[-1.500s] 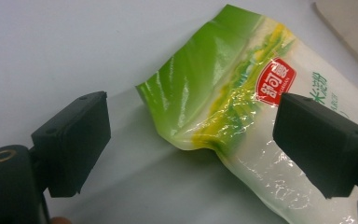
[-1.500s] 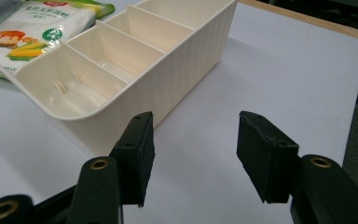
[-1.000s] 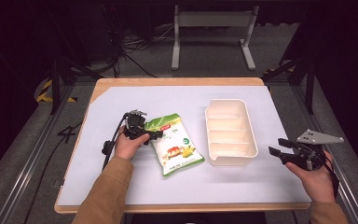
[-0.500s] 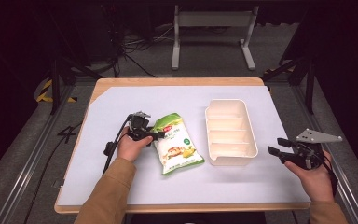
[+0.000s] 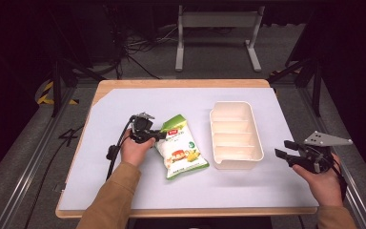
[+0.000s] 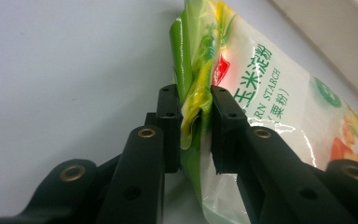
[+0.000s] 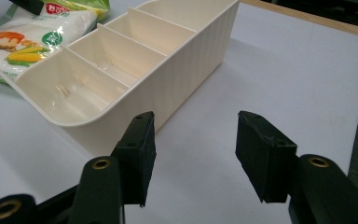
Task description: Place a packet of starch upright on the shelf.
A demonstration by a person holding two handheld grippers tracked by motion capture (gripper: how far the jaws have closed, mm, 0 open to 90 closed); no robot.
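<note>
Green and white plastic forms the starch bag (image 5: 180,148), which lies flat on the counter (image 5: 124,191) just left of the cream divided tray (image 5: 234,135). In the left gripper view its print reads "STARCH" in Latin capitals beside Chinese characters, with a red logo patch at the top; the small lettering below is too fine to read. The right gripper view adds the front picture of the bag (image 7: 32,39): corn cobs, a round green badge and a red label at the upper edge.

The left gripper view shows what the high view cannot: the bag's crumpled green top edge (image 6: 193,107) is pinched between the two black pads of the left gripper (image 6: 196,126), whose jaws have just been closing and now clamp the folded film. In the high view the left gripper (image 5: 158,135) is seen at the bag's upper left corner, low over the counter, the forearm in a tan sleeve (image 5: 112,200) reaching in from the bottom edge with a cable trailing back.

The right gripper (image 5: 282,149) is held off the counter's right edge, its hand (image 5: 320,179) raised and pointing left toward the tray. In its own view the right gripper (image 7: 193,154) stands wide apart with nothing between the jaws, and the tray's (image 7: 135,70) four compartments are seen.
</note>
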